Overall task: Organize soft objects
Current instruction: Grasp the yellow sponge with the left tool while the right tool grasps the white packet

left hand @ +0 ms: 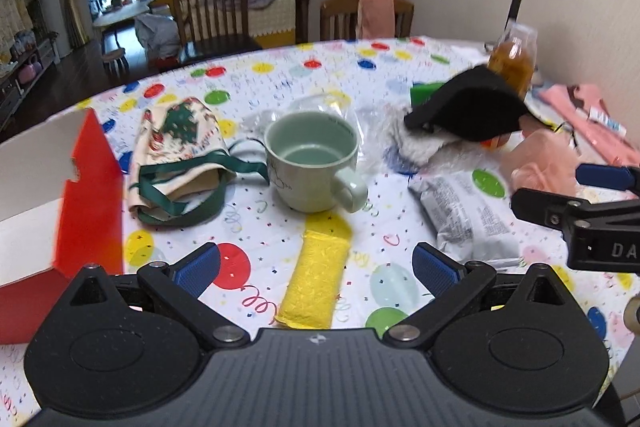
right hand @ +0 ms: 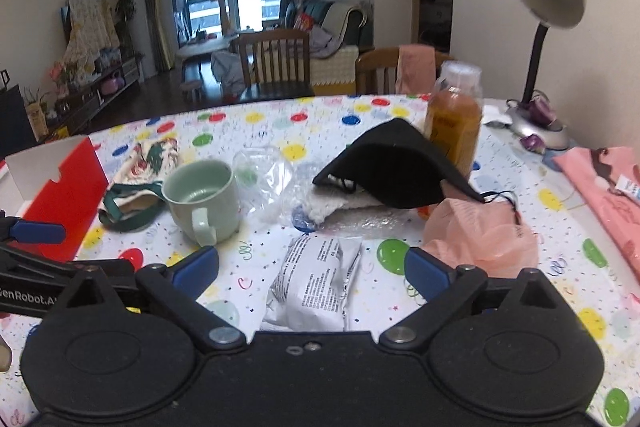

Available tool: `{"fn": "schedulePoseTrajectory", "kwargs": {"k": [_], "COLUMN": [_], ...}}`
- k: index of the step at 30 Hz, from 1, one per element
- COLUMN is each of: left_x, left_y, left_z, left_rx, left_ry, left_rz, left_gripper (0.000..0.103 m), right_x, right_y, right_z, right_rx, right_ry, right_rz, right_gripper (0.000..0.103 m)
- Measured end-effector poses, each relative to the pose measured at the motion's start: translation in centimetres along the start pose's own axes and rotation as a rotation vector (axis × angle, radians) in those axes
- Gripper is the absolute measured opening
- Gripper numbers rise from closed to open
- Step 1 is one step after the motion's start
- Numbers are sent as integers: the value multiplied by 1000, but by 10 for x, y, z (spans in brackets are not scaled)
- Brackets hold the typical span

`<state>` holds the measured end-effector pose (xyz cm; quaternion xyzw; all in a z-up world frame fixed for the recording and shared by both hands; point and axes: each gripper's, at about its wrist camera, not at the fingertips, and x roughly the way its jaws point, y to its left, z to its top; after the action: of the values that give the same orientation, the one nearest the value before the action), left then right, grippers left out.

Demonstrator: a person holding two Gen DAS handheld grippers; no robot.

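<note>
On the table [left hand: 280, 239] sit one mug [left hand: 314, 167], one yellow sponge [left hand: 314, 283] and two face masks, both grippers spread wide, empty.

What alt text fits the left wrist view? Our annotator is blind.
The open left gripper hovers over a yellow sponge on a balloon-print tablecloth, before a green mug. A printed pouch lies left, a black mask right.

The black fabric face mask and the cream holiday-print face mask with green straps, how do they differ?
The black fabric face mask is plain and dark; the cream holiday-print face mask carries green and red motifs. The black one is propped up, tented over a white fuzzy cloth; the printed one lies slumped on the tablecloth, its green straps sprawled. Both are soft cloth masks.
</note>
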<state>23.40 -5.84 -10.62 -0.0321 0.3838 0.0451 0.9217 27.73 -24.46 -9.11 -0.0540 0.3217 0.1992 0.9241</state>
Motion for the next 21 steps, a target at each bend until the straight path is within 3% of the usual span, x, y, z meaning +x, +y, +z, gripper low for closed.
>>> {"fn": "schedulePoseTrajectory", "kwargs": {"k": [11, 14, 19, 21], "left_x": [62, 75, 88, 93], "left_y": [-10, -7, -4, -3], "left_z": [-4, -4, -6, -7], "left_rx": [90, 70, 55, 44], "left_ry": [109, 140, 179, 194], "left_rz": [6, 9, 27, 37], "left_gripper": [102, 102, 92, 82], "right_x": [70, 83, 101, 105], "right_y": [-4, -4, -7, -6], "right_z": [-6, -8, -11, -11], "right_rx": [30, 25, 41, 40], "right_ry": [167, 189, 239, 246], "right_rz": [28, 26, 27, 25], "right_gripper": [93, 92, 89, 89]}}
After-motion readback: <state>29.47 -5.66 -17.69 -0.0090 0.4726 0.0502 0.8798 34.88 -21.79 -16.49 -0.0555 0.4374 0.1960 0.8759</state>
